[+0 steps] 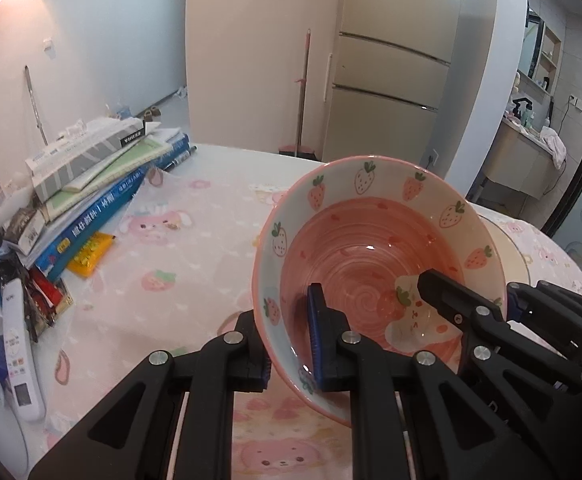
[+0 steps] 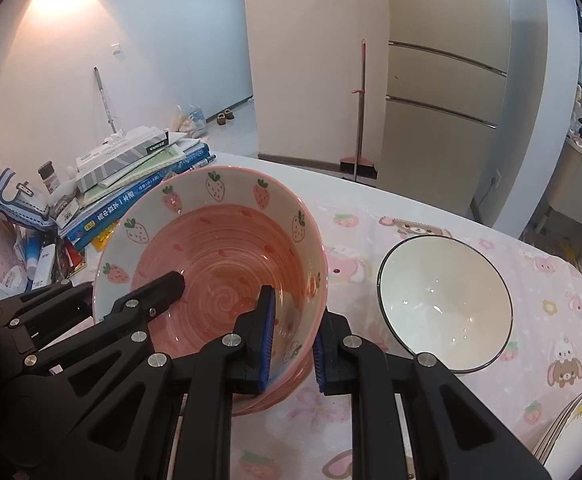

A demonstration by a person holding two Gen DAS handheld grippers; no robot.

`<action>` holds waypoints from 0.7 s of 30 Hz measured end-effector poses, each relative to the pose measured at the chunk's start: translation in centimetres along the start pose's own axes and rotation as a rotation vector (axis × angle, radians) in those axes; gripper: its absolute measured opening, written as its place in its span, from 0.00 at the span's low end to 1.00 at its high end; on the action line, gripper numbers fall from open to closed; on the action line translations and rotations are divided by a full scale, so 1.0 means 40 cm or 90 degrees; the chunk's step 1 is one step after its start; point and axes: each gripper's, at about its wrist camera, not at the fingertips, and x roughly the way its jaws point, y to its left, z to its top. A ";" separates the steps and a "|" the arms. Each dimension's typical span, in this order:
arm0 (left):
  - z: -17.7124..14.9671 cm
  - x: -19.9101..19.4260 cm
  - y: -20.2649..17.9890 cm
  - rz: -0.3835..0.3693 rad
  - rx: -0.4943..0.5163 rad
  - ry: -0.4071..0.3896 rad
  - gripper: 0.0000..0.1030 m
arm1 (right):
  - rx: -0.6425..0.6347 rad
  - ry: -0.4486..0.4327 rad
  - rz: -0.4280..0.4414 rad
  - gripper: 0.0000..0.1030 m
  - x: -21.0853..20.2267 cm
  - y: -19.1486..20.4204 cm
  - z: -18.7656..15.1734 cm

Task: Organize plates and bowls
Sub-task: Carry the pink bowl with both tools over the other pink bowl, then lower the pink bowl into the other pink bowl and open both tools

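**Both claws pinching one strawberry bowl**

My left claw [image 1: 291, 340] is clamped on the near left wall of the strawberry bowl [image 1: 375, 256], one blue pad inside and one outside. My right claw [image 2: 291, 340] grips the bowl's near right wall the same way. The bowl sits between my two claws, tipped so its mouth faces me, its base low over the worktop [image 1: 195, 220]; I cannot tell whether it still touches.

The bowl is glazed ceramic, round and deep, pink with a spiral inside and strawberries round a pale band. That glaze is slick, and each pad catches only a narrow strip of rim, so uneven pulling could let it slide out or twist.

Just right of my right claw stands a white bowl [image 2: 447, 300] with a dark rim, smooth and glossy; swinging that way could knock it. Further right, a stack of plates [image 2: 571, 420] peeks in at the edge.
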 end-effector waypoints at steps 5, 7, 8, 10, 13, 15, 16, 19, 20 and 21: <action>0.001 0.004 0.000 0.004 0.002 0.002 0.12 | -0.009 -0.003 -0.002 0.18 0.000 0.002 0.003; -0.001 0.003 -0.002 0.007 0.004 0.002 0.12 | -0.017 -0.009 -0.015 0.18 -0.005 0.005 0.002; -0.001 0.003 -0.001 0.007 0.003 0.002 0.12 | -0.018 -0.010 -0.018 0.18 -0.005 0.007 0.003; -0.001 0.003 -0.001 0.008 0.003 0.002 0.12 | -0.018 -0.011 -0.020 0.18 -0.007 0.009 0.003; -0.003 0.008 0.000 0.016 0.008 0.003 0.12 | -0.016 0.002 -0.016 0.18 0.001 0.005 0.001; -0.004 0.007 -0.004 0.021 0.011 0.000 0.12 | -0.008 0.008 -0.011 0.18 0.006 -0.004 0.000; -0.004 0.006 -0.007 0.024 0.016 -0.001 0.12 | -0.012 0.007 -0.013 0.18 0.006 -0.005 0.000; -0.006 0.004 -0.014 0.032 0.026 -0.004 0.12 | -0.029 -0.005 -0.028 0.18 0.002 -0.001 0.000; -0.006 0.004 -0.015 0.034 0.027 -0.006 0.12 | -0.034 -0.005 -0.030 0.18 0.003 0.000 0.000; -0.007 0.005 -0.016 0.036 0.029 -0.008 0.12 | -0.035 -0.003 -0.029 0.18 0.004 -0.001 -0.001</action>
